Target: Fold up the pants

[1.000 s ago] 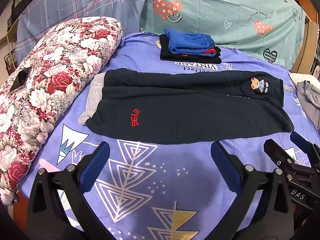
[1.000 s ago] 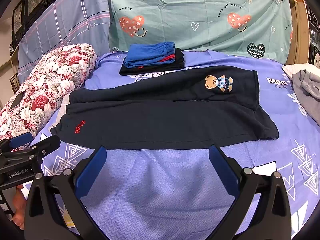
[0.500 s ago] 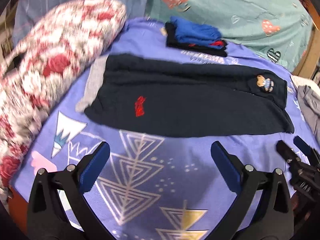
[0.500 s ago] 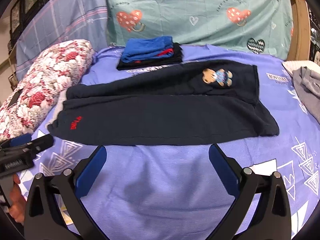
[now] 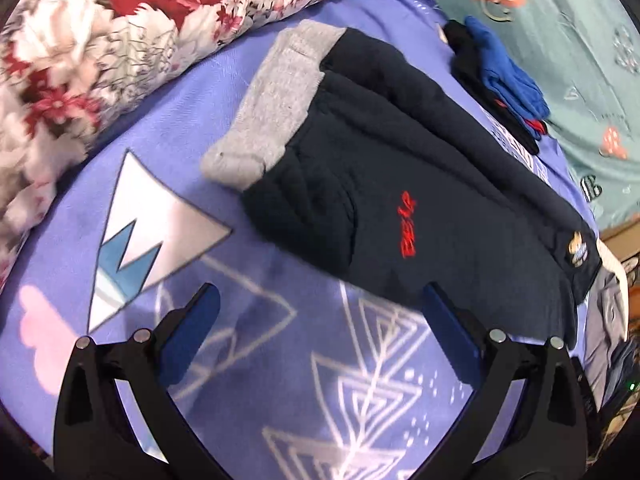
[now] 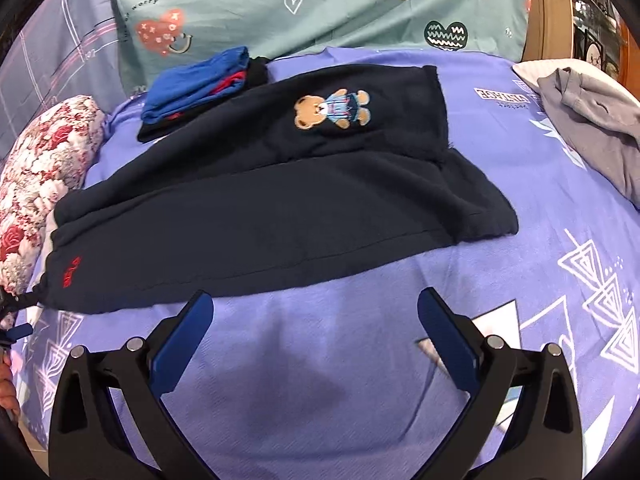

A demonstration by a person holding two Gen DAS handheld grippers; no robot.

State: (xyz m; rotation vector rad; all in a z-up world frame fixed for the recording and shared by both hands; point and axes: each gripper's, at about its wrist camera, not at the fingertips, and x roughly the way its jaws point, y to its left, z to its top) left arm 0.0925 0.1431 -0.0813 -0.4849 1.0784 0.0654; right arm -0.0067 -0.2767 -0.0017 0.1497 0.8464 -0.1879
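Lying flat on blanket [image 6: 360, 360]: navy pants [image 6: 280, 216], halved lengthwise, bear patch up; left claw [image 5: 320, 312], right claw [image 6: 316, 312] both released.

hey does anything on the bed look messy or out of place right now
Only one thing: the crumpled grey garment lies in a loose heap at the right edge of the purple patterned blanket. The dark navy pants lie flat, and the blue-topped folded stack looks tidy.

Red "BEAR" stitching on the dark pants [image 5: 408, 224]; the teal sheet [image 6: 320, 4] reads "Turn off worry" (partly cut off).
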